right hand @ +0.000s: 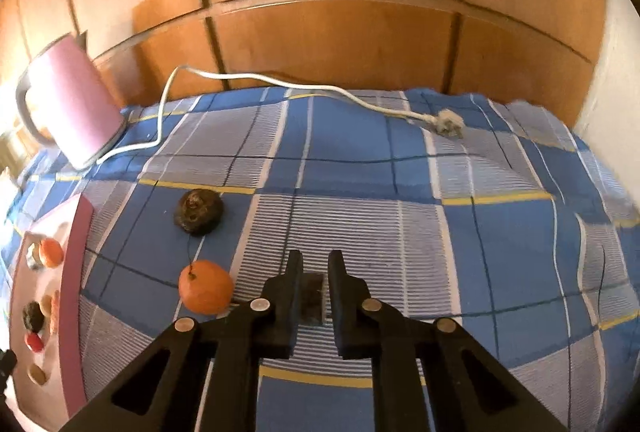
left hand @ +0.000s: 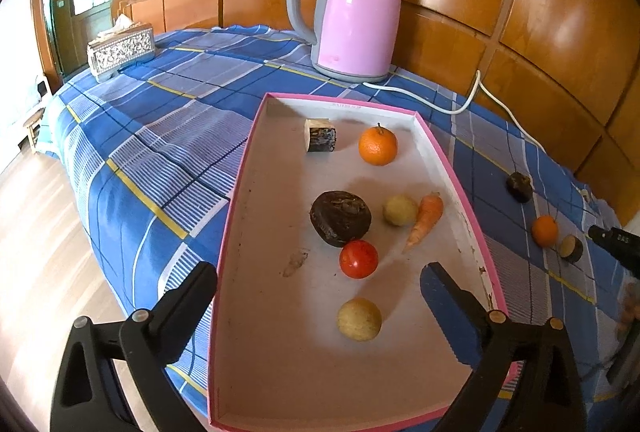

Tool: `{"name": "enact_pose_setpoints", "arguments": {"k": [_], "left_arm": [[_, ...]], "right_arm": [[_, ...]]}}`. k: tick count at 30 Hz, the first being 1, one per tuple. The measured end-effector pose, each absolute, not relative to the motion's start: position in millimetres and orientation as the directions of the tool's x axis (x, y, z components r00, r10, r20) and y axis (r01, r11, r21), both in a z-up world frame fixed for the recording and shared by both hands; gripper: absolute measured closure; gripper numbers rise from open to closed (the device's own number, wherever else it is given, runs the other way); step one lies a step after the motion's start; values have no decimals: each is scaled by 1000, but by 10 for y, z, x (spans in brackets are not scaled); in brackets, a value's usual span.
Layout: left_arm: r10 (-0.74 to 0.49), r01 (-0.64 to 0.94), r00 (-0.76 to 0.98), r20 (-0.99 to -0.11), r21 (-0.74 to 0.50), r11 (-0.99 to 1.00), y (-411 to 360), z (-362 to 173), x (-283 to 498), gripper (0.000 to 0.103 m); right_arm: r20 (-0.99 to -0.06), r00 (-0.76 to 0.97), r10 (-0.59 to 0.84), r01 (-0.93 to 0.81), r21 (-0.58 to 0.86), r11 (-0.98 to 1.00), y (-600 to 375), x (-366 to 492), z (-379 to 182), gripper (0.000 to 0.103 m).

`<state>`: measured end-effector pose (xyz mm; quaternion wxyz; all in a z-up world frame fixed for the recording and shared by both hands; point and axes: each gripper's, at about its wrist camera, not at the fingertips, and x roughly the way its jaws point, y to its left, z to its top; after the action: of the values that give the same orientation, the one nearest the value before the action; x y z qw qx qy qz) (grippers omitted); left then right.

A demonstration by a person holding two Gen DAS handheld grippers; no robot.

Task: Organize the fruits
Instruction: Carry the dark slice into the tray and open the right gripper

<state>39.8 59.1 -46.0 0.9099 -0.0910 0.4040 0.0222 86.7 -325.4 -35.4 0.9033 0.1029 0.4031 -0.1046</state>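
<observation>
While my left gripper (left hand: 320,288) hung with its fingers spread wide over the near end of the pink tray (left hand: 448,156), a pale round fruit (left hand: 359,319) lay between them, untouched, and a tomato (left hand: 358,259) just beyond. Right of the tray's long edge, on the checked cloth (right hand: 400,232), my right gripper (right hand: 316,272) pinched a small dark cut piece (right hand: 313,298), an orange (right hand: 205,286) just left of it.

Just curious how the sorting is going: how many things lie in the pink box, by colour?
Orange: 2, tangerine and carrot
Pale yellow balls: 2
Dark brown lump: 1
Red tomato: 1
Cut chunk, pale and dark: 1
Total: 7
</observation>
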Motion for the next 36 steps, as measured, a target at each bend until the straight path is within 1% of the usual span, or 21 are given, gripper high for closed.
{"name": "enact_pose_setpoints", "arguments": {"k": [2,3,6,7,11,13,14,17,18,19,21,24,29,33,36], "left_arm": [[-33,-115,670,-741,-148,982,590,-467,409,1],[-35,-115,668,-743,-150,982,590,-470,415,1],[-36,-115,665,-746,-150,982,591,-477,428,1],[-37,-115,664,-747,-151,982,595,-479,431,1],[-37,-121,662,-748,-156,980,614,-482,443,0],[-37,-122,659,-751,-156,980,612,-490,447,0],[-38,-121,658,-752,-156,980,609,-495,447,0],[-39,-113,657,-753,-149,982,596,-502,443,0],[-40,-112,656,-754,-149,982,592,-501,440,0],[-40,-111,657,-753,-150,983,590,-499,437,0],[-35,-114,660,-750,-145,983,591,-490,432,0],[-28,-126,668,-744,-150,981,612,-472,429,0],[-18,-148,677,-736,-160,976,692,-436,435,0],[-4,-173,683,-730,-167,971,771,-413,438,0],[9,-192,687,-727,-169,967,833,-399,445,0]], "right_arm": [[-756,647,-97,294,130,947,-3343,853,-372,83],[-759,643,-100,303,132,944,-3371,853,-381,73],[-769,633,-90,315,150,937,-3416,882,-419,70],[-773,629,-86,315,152,937,-3415,898,-433,67],[-777,627,-49,301,184,936,-3357,944,-457,61],[-776,630,-37,272,176,946,-3264,959,-462,46],[-782,622,-42,258,154,954,-3212,975,-478,46],[-810,575,-118,238,27,971,-3057,1021,-573,48],[-815,567,-118,225,15,974,-3029,1022,-608,64],[-819,561,-122,218,4,976,-3011,1019,-633,75],[-816,561,-139,218,-16,976,-2986,984,-647,75],[-801,584,-130,214,-3,977,-2966,902,-579,76],[-761,645,-73,161,41,986,-2820,770,-356,76],[-742,669,45,78,130,988,-2617,690,-218,76],[-728,666,165,-17,206,978,-2378,654,-153,76]]}}
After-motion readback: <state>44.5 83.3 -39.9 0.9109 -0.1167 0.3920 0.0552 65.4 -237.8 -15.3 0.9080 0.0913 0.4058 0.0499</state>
